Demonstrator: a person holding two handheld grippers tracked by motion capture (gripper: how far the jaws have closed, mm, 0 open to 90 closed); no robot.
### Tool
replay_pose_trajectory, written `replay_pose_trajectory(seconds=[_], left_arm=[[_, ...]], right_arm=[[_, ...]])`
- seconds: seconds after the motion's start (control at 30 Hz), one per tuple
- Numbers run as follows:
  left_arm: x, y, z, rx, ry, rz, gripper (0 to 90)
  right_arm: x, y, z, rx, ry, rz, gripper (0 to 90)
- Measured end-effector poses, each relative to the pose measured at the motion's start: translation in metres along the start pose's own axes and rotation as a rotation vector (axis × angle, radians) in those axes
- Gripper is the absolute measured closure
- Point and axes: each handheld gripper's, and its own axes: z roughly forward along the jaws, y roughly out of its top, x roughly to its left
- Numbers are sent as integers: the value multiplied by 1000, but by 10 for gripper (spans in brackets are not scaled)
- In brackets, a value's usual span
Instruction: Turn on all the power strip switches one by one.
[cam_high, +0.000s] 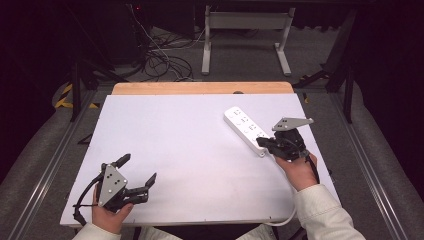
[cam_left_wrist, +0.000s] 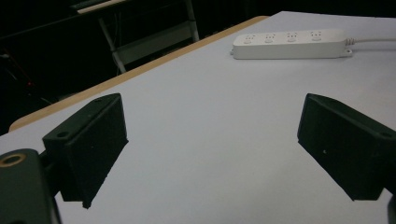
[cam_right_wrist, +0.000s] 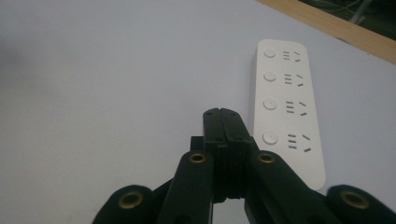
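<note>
Tools flank a white power strip (cam_high: 246, 129) on the tabletop (cam_high: 190, 150).
Right tool (cam_right_wrist: 221, 113) pressed together, empty, beside the strip; left tool (cam_high: 138, 168) spread, well apart.

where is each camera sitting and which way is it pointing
High view: above the person's side, looking forward and down on the table; shows both hands, left gripper, right gripper.
Left gripper view: rides on the left gripper, looks across the table between open jaws.
Right gripper view: rides on the right gripper, looks down along shut jaws.
All three share the power strip.
</note>
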Motion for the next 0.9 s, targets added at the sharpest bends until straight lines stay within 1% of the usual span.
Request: replay_pose_trajectory(seconds=[0.03,0.2,0.3,0.4,0.43,0.53,0.6,0.8,0.87,0.9], left_arm=[[0,0,0,1,2,0,85],[0,0,0,2,1,-1,85],[0,0,0,4,1,-1,85],[0,0,1,6,2,0,85],[0,0,1,6,2,0,85],[0,0,1,5,3,0,85],[1,0,1,8,9,5,86],[1,-1,1,10,10,1,86],[1,-1,1,9,9,0,86],[1,-1,1,11,10,4,86]], right_arm=[[-3,1,4,12,-8,0,900],[-16,2,22,57,-27,34,900],[-24,1,31,72,-37,59,900],[-30,1,39,87,-47,72,900],[-30,1,39,87,-47,72,900],[-34,0,49,98,-51,95,900],[-36,0,54,102,-55,101,900],[-42,-2,63,116,-68,113,900],[-44,-4,68,123,-79,118,900],[-44,-4,70,121,-77,123,900]])
